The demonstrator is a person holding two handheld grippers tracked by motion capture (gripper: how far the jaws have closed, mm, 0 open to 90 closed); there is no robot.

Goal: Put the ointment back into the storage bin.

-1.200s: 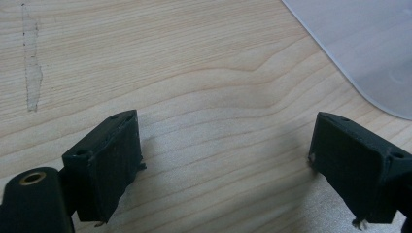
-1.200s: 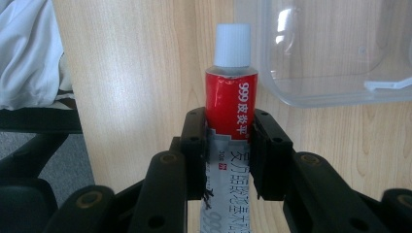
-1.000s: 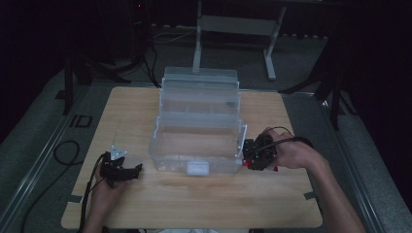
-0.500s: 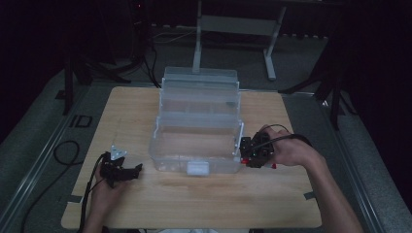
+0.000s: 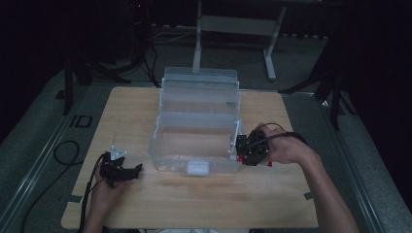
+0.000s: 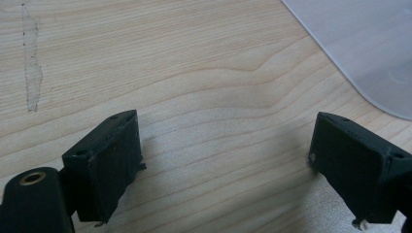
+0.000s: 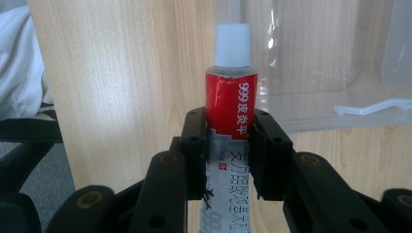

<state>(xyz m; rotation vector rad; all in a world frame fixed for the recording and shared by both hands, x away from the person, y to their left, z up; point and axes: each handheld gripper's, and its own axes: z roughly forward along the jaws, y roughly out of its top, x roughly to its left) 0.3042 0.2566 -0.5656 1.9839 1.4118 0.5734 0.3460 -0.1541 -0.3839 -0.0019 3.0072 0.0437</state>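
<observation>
Red and silver tube [image 7: 228, 121], white ribbed cap [image 7: 232, 44] on top, clamped between the two black jaws of the right gripper [image 7: 228, 155]. Both pads press on the tube's sides just under the red band. Writing on the red band: "999" followed by Chinese characters, running lengthwise down the tube. The silver part below carries more dark Chinese characters and another "999" at the lower edge, partly hidden by the jaws. A small red patch with "30g" sits beside the left jaw, though too small to read with confidence.

Landmark: clear plastic tiered box [image 5: 197, 127], lid and trays open, standing mid-worktop [image 5: 145, 107]. A white latch [image 5: 197, 168] sits on its near wall.

In the high view the right gripper [image 5: 250, 148] sits just beside the box's right near corner, the tube itself too small to pick out there. In the right gripper view the tube's cap points towards the box's clear wall [image 7: 311, 63], which lies just beyond it.

Left gripper [image 5: 119, 170] rests well left of the box, near its near-left corner, low over the wood. Its jaws stand wide apart with nothing between them, bare grain under them. A rounded corner of the box's clear plastic [image 6: 369, 53] shows beyond the far jaw.

"ID" is printed on the grey floor mat [image 5: 80, 121] left of the worktop.
</observation>
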